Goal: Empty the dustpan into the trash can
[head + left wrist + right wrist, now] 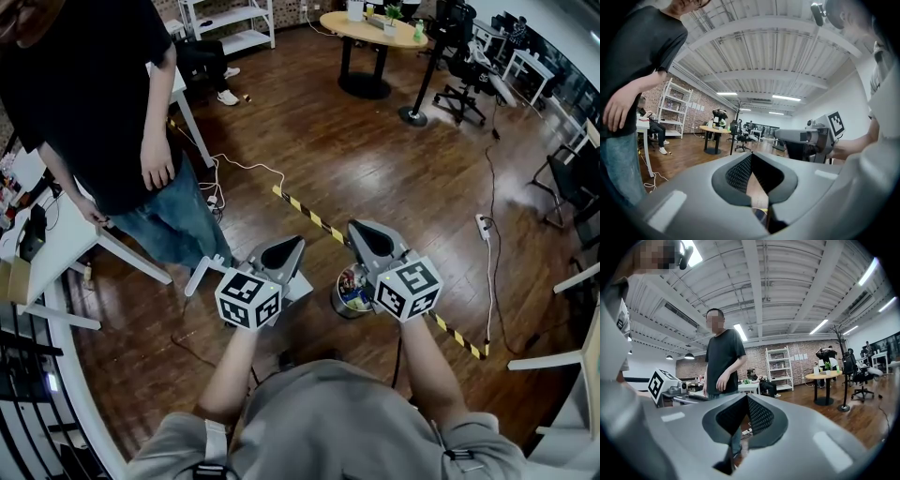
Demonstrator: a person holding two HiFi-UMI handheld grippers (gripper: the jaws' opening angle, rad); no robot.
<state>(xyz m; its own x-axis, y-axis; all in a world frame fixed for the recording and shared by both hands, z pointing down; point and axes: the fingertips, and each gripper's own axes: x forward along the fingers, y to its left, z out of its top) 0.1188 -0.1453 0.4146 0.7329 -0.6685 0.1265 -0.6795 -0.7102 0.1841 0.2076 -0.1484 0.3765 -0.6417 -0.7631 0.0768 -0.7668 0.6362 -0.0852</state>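
Note:
In the head view a small metal trash can (351, 292) with colourful scraps inside stands on the wood floor, partly hidden under my right gripper (355, 226). A white object that looks like the dustpan (200, 276) lies on the floor, mostly covered by my left gripper (297, 243); its handle sticks out to the left. Both grippers are held level, side by side above the floor. The jaws of each meet at the tip with nothing between them. The left gripper (751, 155) and the right gripper (747, 397) each point out across the room.
A person in a black T-shirt and jeans (112, 112) stands close at the left by a white table (56, 246). Yellow-black tape (309, 217) crosses the floor. Cables and a power strip (484, 226) lie at the right. A round table (370, 33) and office chair (459, 67) stand farther off.

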